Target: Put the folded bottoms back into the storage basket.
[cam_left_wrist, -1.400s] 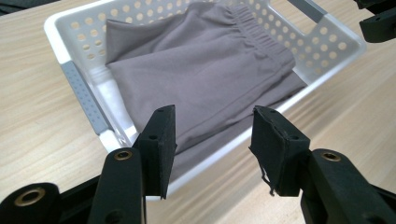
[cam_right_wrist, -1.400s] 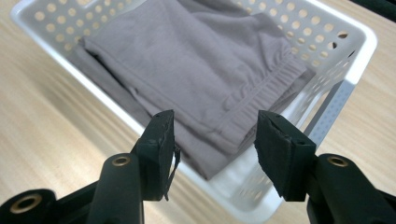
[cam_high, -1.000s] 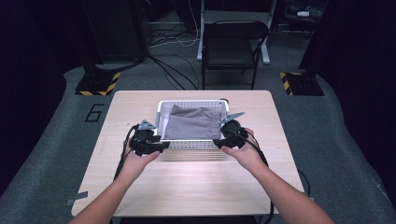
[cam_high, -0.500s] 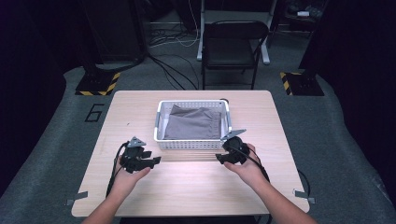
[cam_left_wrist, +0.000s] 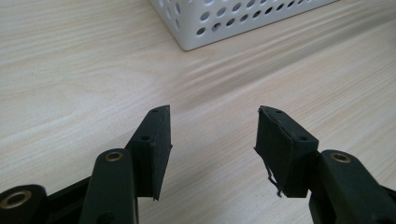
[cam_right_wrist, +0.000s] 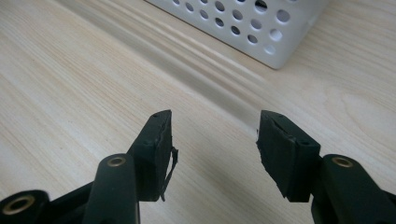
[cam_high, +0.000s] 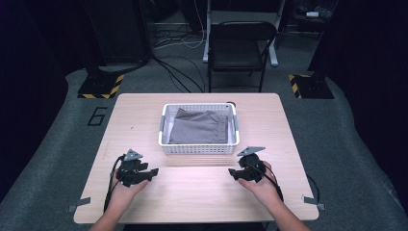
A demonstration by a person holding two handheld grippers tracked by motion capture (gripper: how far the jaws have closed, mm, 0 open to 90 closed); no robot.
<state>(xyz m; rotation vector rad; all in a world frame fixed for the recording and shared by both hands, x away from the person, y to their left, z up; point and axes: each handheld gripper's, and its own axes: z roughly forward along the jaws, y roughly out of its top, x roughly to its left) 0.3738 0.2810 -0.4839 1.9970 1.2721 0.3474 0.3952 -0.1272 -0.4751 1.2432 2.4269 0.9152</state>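
Both grippers open over the wooden surface, holding nothing

The left gripper (cam_high: 153, 172) and the right gripper (cam_high: 232, 172) have their fingers (cam_left_wrist: 156, 140) spread apart, low over the bare surface (cam_high: 202, 192), near its front edge. Between and just past them sits a white basket (cam_high: 199, 149) with a folded grey cloth (cam_high: 198, 127) lying inside.

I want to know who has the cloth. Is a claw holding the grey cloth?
No, the grey cloth lies folded inside the white basket, away from both claws.
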